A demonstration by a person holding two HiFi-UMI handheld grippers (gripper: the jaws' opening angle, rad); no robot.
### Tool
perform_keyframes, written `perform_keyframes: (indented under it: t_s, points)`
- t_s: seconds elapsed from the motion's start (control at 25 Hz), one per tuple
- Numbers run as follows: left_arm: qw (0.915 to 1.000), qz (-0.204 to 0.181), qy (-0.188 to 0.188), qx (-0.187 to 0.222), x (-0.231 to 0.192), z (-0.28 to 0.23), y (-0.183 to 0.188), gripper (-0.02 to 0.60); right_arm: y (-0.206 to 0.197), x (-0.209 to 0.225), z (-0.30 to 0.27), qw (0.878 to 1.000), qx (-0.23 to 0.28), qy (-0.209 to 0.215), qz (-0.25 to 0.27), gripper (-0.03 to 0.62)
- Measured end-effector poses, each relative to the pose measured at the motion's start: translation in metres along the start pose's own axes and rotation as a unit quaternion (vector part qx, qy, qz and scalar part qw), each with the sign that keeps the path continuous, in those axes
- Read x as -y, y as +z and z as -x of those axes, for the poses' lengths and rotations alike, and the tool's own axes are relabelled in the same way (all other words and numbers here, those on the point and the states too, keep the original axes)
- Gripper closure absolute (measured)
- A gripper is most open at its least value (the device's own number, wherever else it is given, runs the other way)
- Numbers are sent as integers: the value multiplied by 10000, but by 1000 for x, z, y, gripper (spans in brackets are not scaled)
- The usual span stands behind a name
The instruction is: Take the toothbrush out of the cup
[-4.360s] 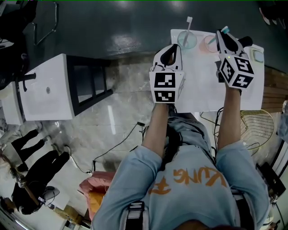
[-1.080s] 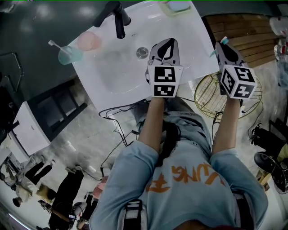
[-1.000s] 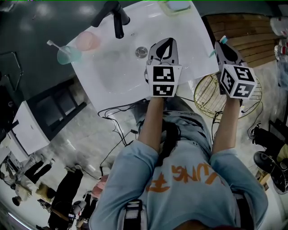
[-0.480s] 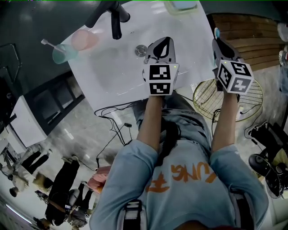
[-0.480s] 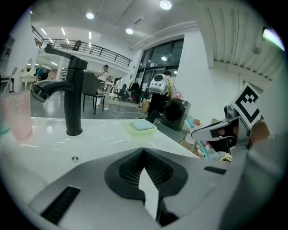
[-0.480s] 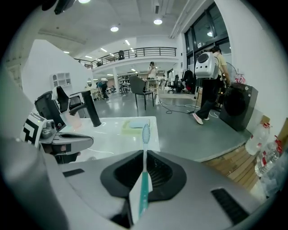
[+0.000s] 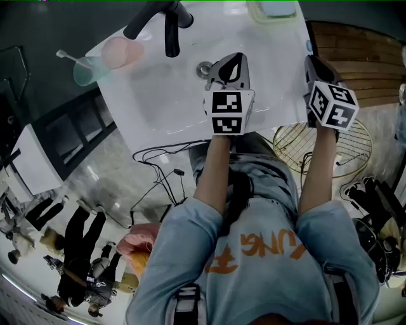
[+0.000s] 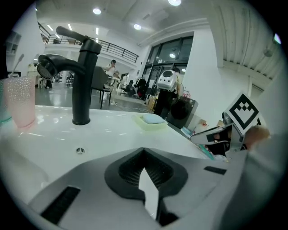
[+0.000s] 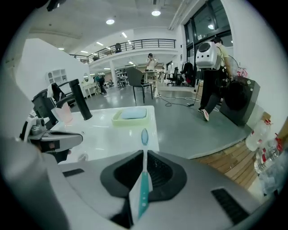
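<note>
Right gripper (image 9: 143,167) has its jaws pressed onto a teal toothbrush (image 9: 142,191): the handle is clamped between them and the bristled head points forward, clear of any cup. The lower end of the handle is lost inside the jaws. In the head view this gripper (image 7: 311,60) hangs at the right edge of the white sink (image 7: 158,108). Its body covers nearly all of the brush there, leaving only a small teal speck past the tip. The left gripper (image 8: 145,177) has its jaws pushed together with nothing between them. It sits over the basin, and in the head view its tip (image 7: 231,66) half covers the drain (image 7: 204,68). At the far left corner of the sink a pink cup (image 7: 120,51) and a green cup (image 7: 84,71) stand side by side, well apart from both grippers. A white toothbrush (image 7: 65,57) leans out of the green one, while the inside of the pink one is too hazy to judge. The black faucet (image 7: 170,28) and the soap dish (image 7: 274,7) are cut off by the top edge of the head view. A wire basket (image 7: 317,141) on the floor is partly hidden behind the right forearm.
</note>
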State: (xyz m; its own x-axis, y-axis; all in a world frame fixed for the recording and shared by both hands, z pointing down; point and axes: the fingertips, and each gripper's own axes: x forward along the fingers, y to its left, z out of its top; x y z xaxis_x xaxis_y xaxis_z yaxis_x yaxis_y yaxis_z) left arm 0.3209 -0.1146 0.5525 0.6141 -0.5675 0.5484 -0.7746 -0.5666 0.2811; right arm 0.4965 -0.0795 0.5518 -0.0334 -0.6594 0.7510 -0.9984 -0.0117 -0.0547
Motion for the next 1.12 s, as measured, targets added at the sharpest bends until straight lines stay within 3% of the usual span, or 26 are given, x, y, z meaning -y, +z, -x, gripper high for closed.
perform_keyframes:
  t_s: [0.48,0.76,1.12]
  points:
    - [10000,71,21,-53,-6,1,1,569,0,1,-11,9997,-73,-215,114,548]
    - [10000,-9,27,84,-8,15,9,569,17,-7,9,9990,287,-311,149,549]
    - [9987,1,128,487,-22,48,25,569,36,-45,33,9967,787,-17,219,559]
